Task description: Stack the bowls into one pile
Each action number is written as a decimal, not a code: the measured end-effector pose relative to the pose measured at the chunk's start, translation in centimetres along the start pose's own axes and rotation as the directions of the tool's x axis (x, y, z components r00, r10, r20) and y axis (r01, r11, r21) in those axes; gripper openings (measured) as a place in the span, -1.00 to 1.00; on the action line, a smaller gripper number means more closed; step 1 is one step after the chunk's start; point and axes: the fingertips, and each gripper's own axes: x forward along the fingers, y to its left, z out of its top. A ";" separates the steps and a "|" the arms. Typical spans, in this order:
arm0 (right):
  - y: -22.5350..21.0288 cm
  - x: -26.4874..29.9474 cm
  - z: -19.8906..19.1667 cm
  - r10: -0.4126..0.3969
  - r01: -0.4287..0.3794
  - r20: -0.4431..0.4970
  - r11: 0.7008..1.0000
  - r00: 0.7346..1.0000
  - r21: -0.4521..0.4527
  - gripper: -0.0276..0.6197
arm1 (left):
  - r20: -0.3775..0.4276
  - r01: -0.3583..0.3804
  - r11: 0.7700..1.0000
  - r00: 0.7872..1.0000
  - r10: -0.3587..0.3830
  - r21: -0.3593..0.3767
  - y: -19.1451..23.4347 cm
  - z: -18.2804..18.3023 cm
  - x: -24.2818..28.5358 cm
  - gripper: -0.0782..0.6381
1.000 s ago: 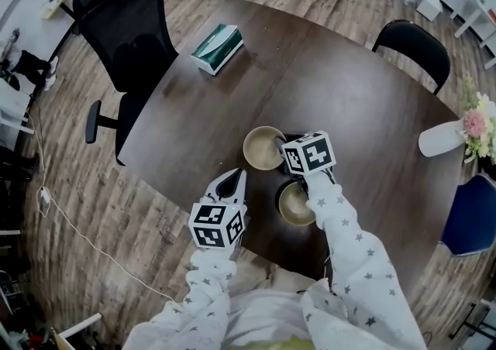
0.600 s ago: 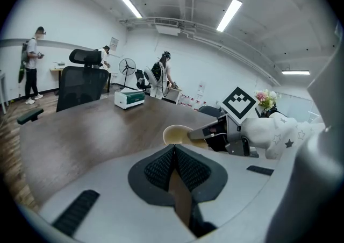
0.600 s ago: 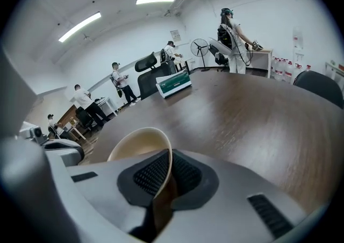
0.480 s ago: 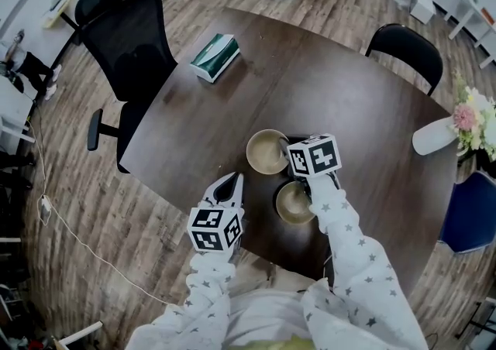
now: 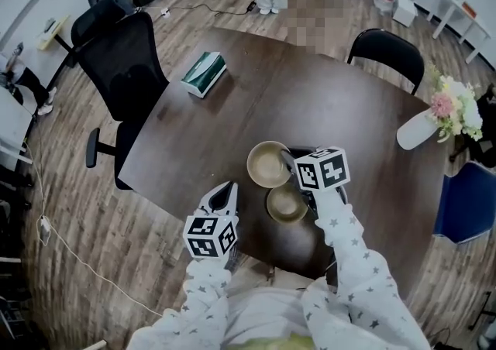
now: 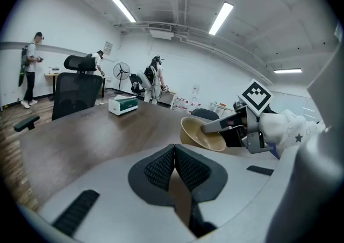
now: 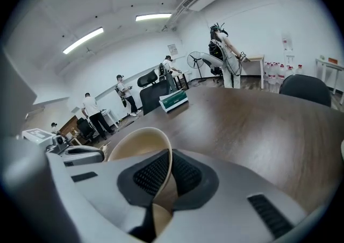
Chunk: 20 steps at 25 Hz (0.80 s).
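Dark brown table (image 5: 333, 101), tan bowl (image 5: 269, 164), second tan bowl (image 5: 286, 205); green-white box (image 5: 204, 74), star-print sleeves (image 5: 360, 263)

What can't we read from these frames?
- Held bowl, base: in the left gripper view, cut off by the left gripper body.
- Second bowl: in neither gripper view; gripper bodies fill their lower halves.
- Green box print: too small everywhere.

Tabletop (image 5: 333, 108) beyond the held bowl (image 5: 269, 164) lies open (tissue box (image 5: 204, 74) left, vase (image 5: 415, 133) right).
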 end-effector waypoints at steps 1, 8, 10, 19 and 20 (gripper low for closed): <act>0.0 -0.5 -0.3 -0.002 0.002 0.002 1.000 1.000 0.003 -0.82 | 0.001 0.007 1.000 1.000 -0.007 0.007 -0.3 0.0 -0.1 -0.71; 0.6 -3.4 -3.5 -0.004 0.004 -0.003 1.000 1.000 0.028 -0.82 | -0.006 0.045 0.999 0.999 -0.044 0.025 -1.9 -0.6 -0.7 -0.71; 0.8 -3.9 -4.5 -0.001 0.001 -0.010 0.999 1.000 0.040 -0.82 | -0.007 0.053 0.998 0.999 -0.053 0.026 -2.4 -0.7 -0.9 -0.71; 0.6 -4.9 -7.7 -0.041 0.043 -0.057 0.998 0.998 0.034 -0.82 | -0.009 0.084 0.996 0.996 -0.083 0.032 -3.6 -1.0 -1.1 -0.71; 0.6 -5.0 -8.0 -0.046 0.048 -0.065 0.998 0.997 0.030 -0.82 | -0.010 0.086 0.996 0.996 -0.085 0.033 -3.7 -1.0 -1.1 -0.71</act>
